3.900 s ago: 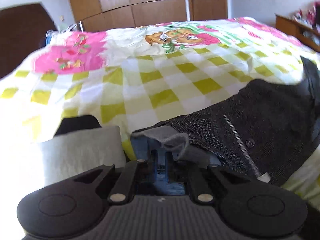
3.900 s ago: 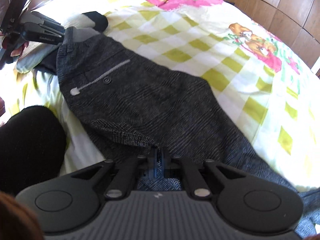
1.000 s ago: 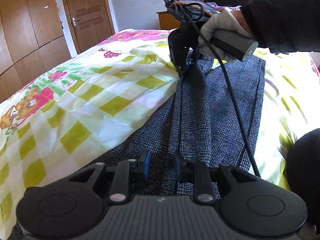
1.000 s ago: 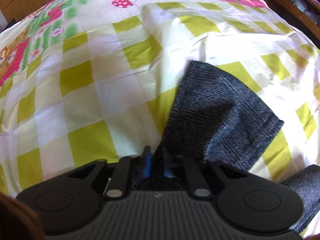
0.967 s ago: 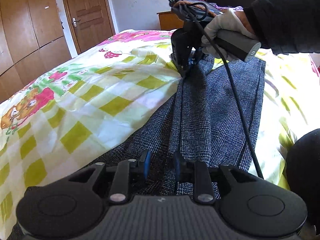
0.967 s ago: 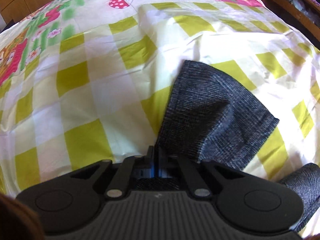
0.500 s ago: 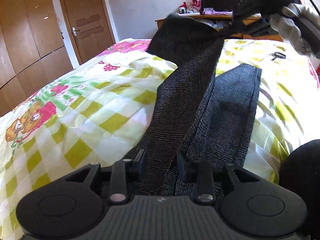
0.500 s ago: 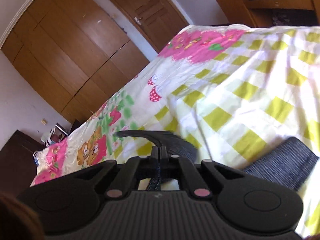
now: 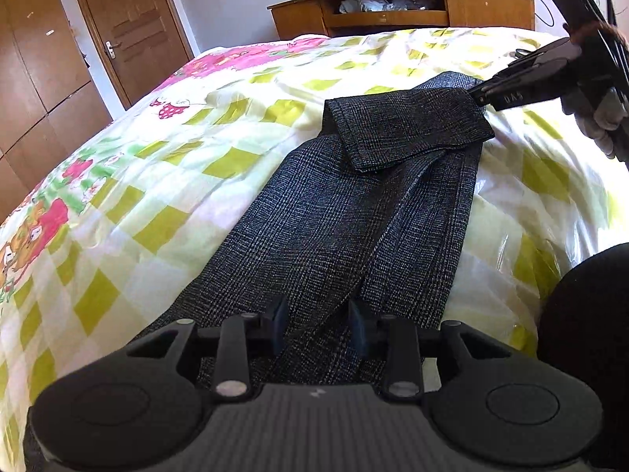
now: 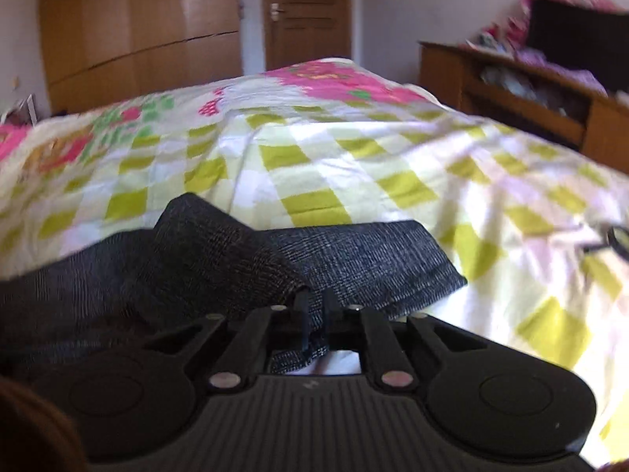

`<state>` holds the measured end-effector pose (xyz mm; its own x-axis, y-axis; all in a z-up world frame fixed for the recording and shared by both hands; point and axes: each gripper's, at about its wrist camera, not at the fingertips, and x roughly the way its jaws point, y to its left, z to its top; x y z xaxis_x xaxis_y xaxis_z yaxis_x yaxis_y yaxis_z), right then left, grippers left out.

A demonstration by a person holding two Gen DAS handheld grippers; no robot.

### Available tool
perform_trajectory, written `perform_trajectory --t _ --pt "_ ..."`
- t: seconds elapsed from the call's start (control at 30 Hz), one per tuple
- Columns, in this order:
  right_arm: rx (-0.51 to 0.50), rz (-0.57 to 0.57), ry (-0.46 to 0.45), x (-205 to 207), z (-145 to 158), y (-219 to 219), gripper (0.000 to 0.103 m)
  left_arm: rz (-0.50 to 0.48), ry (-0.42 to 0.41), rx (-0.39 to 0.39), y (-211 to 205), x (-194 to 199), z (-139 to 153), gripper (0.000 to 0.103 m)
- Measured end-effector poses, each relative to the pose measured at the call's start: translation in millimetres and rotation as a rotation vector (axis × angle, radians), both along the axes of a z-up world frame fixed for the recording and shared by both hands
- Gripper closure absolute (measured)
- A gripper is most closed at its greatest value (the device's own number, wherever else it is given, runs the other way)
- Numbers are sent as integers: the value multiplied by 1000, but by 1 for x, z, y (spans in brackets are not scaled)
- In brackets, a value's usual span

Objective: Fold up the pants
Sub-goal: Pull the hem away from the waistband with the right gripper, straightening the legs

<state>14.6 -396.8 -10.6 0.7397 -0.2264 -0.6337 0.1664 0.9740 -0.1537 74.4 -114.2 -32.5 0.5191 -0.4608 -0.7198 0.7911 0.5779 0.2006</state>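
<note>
Two grippers frame our view: the left gripper (image 9: 316, 324) gapes over the pants (image 9: 334, 228); the right gripper (image 10: 314, 306), upper right, is opening around their folded hem; bare bedspread (image 9: 157, 181) fills the frame's left.

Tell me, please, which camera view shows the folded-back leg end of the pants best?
The left wrist view: the folded-back leg end shows whole and sharp. The right wrist view shows it blurred and close, partly cut by the right tongs.

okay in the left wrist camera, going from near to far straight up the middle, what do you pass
left gripper with its jaws apart over the cloth → pants legs lying along the bed → folded-back hem → checked bedsheet → wooden shelf unit at the wall.
</note>
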Motion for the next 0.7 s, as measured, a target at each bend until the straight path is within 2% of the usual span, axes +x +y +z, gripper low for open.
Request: perform_trajectory --t 0.17,0.27,0.3,0.37,0.4,0.43,0.47,0.57,0.6,0.67,0.7 --pt "-365 277 13 2 -16 24 83 -3 10 -7 -5 2 0 56" --pt "-560 443 0 1 -28 32 72 -6 5 1 -7 2 0 56" --pt "-593 486 -7 2 -30 33 68 -5 5 3 -8 2 0 56" --pt "-588 535 -35 7 -27 33 70 -2 5 9 -9 2 1 56" --pt "-541 522 -35 12 -22 32 74 -1 4 12 -10 2 1 55" --pt "-457 488 -34 18 -14 28 91 3 4 14 -10 2 2 55" --pt "-308 415 -45 26 0 18 99 4 3 17 -11 1 3 55" --pt "265 123 -123 35 31 -42 101 1 -5 18 -13 -3 9 55" --pt "411 31 -151 33 33 -62 101 1 -2 12 -13 -5 11 55" --pt "718 -157 -200 17 20 -104 101 -10 4 2 -16 -9 12 55" --pt "810 -231 -199 10 7 -115 101 -17 7 5 -19 -11 11 55"
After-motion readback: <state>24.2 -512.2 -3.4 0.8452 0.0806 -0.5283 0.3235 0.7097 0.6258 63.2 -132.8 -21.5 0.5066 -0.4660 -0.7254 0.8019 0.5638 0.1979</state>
